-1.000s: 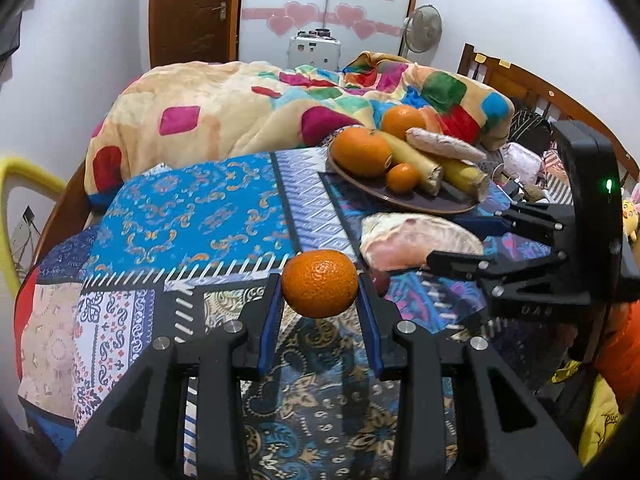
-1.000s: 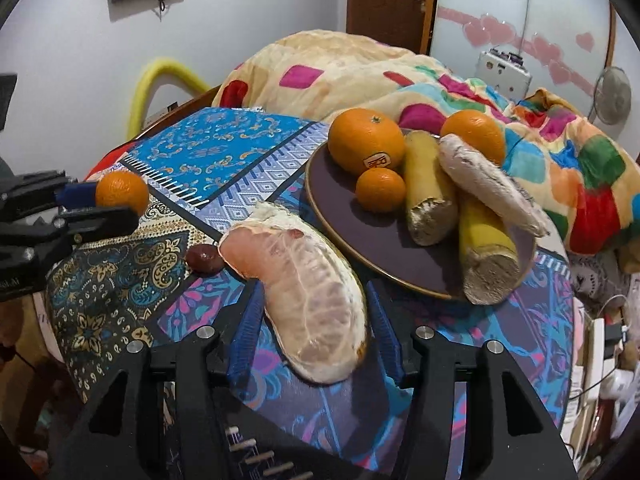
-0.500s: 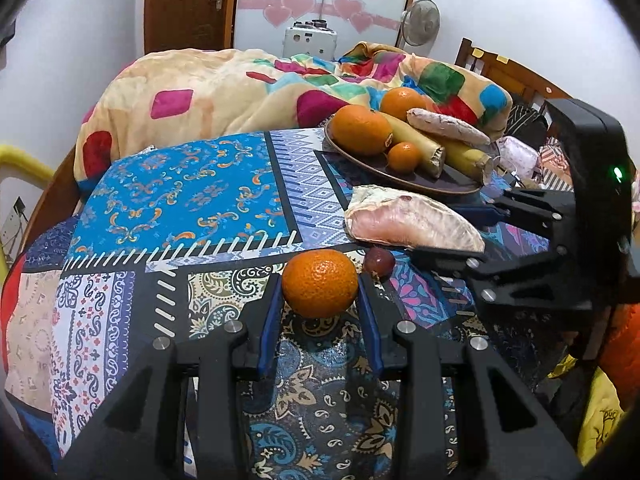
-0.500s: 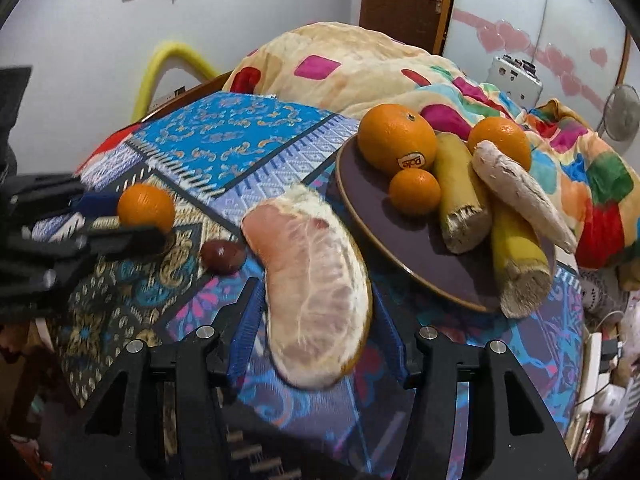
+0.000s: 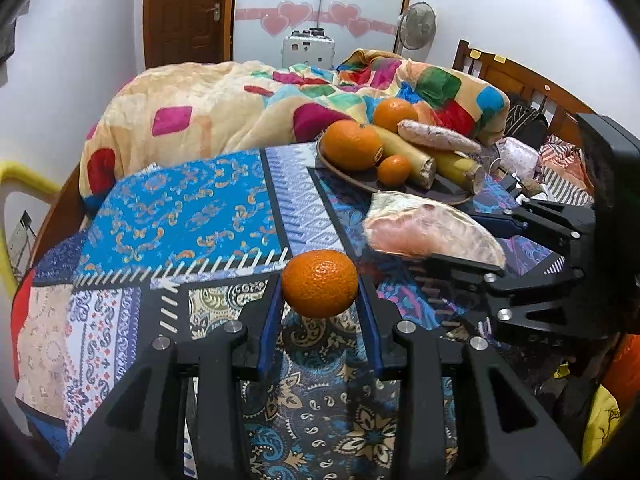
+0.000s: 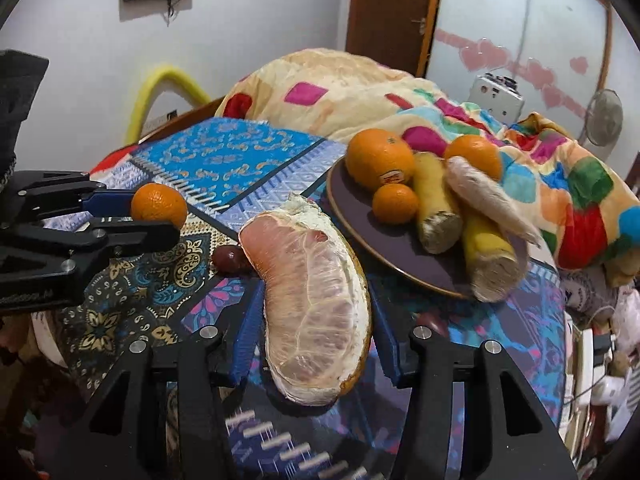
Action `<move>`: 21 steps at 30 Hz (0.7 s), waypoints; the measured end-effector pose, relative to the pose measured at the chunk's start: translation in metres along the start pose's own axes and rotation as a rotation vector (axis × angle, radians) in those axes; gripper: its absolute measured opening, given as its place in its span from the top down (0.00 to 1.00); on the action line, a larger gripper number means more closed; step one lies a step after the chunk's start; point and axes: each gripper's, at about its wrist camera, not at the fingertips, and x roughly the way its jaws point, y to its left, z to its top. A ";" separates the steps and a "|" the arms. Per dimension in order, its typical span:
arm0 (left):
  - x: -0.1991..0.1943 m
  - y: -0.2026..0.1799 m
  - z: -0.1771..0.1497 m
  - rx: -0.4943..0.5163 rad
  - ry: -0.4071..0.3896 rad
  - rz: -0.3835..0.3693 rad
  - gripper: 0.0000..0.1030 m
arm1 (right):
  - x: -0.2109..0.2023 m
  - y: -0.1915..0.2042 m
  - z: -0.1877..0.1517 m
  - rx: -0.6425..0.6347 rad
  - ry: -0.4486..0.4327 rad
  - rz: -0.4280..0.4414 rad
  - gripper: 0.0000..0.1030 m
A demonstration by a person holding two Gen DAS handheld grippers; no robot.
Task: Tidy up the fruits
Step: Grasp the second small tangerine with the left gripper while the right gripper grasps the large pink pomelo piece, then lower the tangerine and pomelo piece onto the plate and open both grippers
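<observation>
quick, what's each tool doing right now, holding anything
Left tool: closed on the small orange, lifted off the cloth.
Right tool: closed on the peeled pomelo piece; its jaws have just closed a little.

Mandarin: orange, dimpled skin. Pomelo segment: pale pink with white membrane. Plate: dark purple-brown. Bed cover: blue patchwork, gold scrolls, paisley. Blanket: cream with multicoloured squares. Claw pads: blue.

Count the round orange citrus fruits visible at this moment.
4. One tangerine sits between the left hand-held gripper fingers. Three are on the plate: a large stickered orange, a small tangerine before it, another orange behind. More may be hidden.
</observation>
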 end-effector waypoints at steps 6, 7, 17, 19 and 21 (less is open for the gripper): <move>-0.005 -0.010 0.014 0.005 -0.030 0.001 0.65 | -0.026 -0.024 0.008 0.072 -0.067 -0.029 0.54; -0.005 -0.011 0.016 0.007 -0.035 0.001 0.65 | -0.033 -0.029 0.010 0.084 -0.083 -0.043 0.54; 0.012 -0.026 0.055 0.016 -0.060 -0.015 0.65 | -0.056 -0.065 0.025 0.140 -0.164 -0.141 0.54; 0.019 -0.031 0.061 0.033 -0.061 -0.005 0.65 | -0.055 -0.069 0.028 0.144 -0.177 -0.153 0.54; 0.029 -0.036 0.069 0.050 -0.056 0.001 0.65 | -0.053 -0.074 0.030 0.147 -0.185 -0.158 0.54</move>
